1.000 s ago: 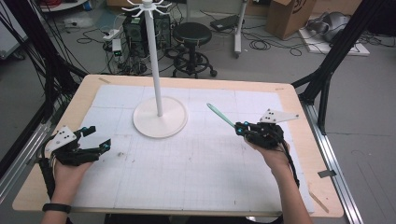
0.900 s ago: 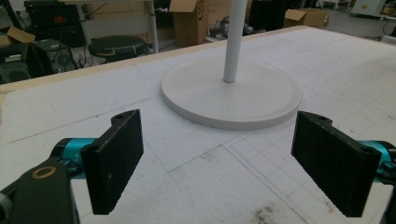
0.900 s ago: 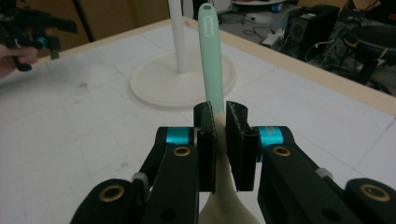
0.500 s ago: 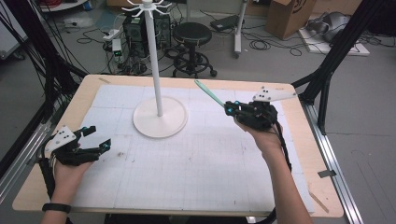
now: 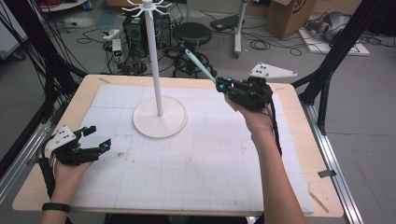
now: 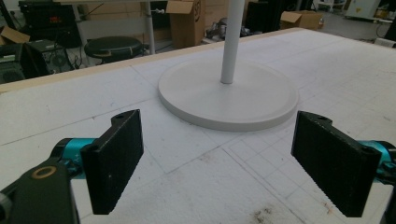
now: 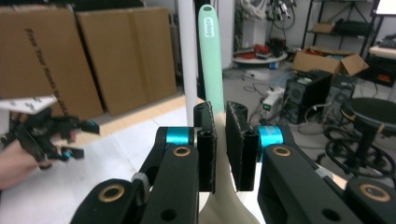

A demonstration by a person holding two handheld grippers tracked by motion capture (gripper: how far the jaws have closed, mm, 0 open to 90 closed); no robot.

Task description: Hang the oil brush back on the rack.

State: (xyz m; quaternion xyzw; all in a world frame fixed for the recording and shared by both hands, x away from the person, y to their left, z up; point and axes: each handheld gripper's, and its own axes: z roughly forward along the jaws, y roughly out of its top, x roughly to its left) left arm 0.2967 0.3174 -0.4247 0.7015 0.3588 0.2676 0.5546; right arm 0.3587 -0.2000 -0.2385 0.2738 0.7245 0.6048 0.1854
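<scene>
Spatula held up beside the stand pole

Spatula (image 5: 201,66), mint-green handle and cream-coloured lower part, was clamped in the right gripper (image 5: 223,86), which hung in the air over the far right part of the table (image 5: 224,186). Its jaws stood narrow, pressing on the spatula where the green handle met the cream part. The handle slanted up and away from the gripper toward the white pole of the stand (image 5: 159,93), its tip near the pole but apart from it. In the right gripper view the handle (image 7: 211,56) rose straight out from between the two black pads, with the pole just behind it on the left.

The left gripper (image 5: 95,140) lay low at the near left edge of the table, held in the person's hand. Its jaws stood wide with nothing between them, and the left gripper view looked past them to the round base of the stand (image 6: 229,98) on the white gridded mat (image 6: 327,60)
</scene>
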